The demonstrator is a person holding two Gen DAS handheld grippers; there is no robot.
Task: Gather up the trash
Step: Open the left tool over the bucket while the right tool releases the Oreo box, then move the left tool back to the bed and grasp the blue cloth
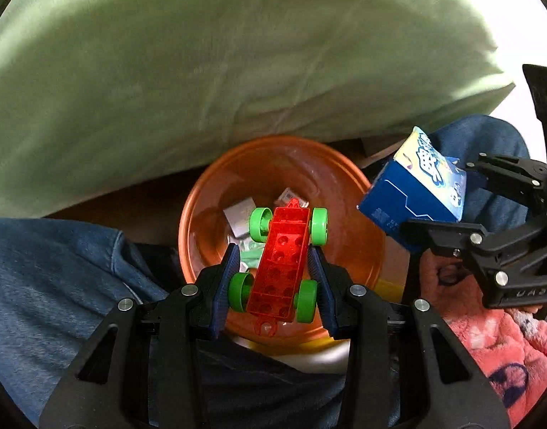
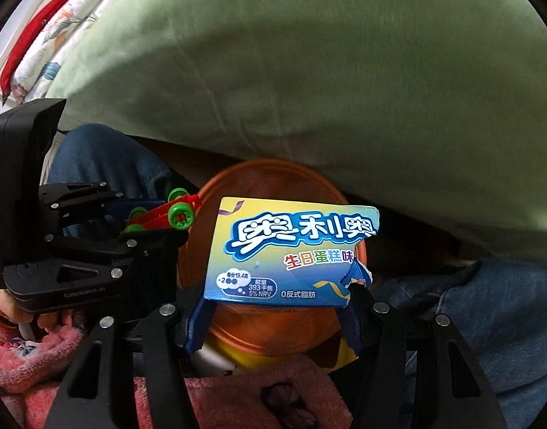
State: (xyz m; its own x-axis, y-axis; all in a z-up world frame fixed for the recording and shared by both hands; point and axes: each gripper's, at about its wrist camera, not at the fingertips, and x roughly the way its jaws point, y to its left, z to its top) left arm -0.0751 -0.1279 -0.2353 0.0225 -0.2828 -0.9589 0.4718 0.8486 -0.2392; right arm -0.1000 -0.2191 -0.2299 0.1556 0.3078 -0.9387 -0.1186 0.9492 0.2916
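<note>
My left gripper (image 1: 276, 268) is shut on a red toy block car with green wheels (image 1: 280, 264) and holds it above an orange bin (image 1: 202, 207) that has scraps of trash inside. My right gripper (image 2: 280, 316) is shut on a torn blue and yellow Oreo box (image 2: 291, 250), also above the orange bin (image 2: 216, 193). In the left wrist view the box (image 1: 412, 186) and the right gripper (image 1: 462, 228) are at the right, beside the bin. In the right wrist view the toy car (image 2: 162, 212) and the left gripper (image 2: 130, 225) are at the left.
A large pale green pillow (image 1: 219, 64) hangs over the far side of the bin. The person's jeans-clad legs (image 1: 41, 268) flank the bin. A pink fleece sleeve (image 2: 30, 354) is near the bottom. Folded patterned bedding (image 2: 59, 32) lies at the far left.
</note>
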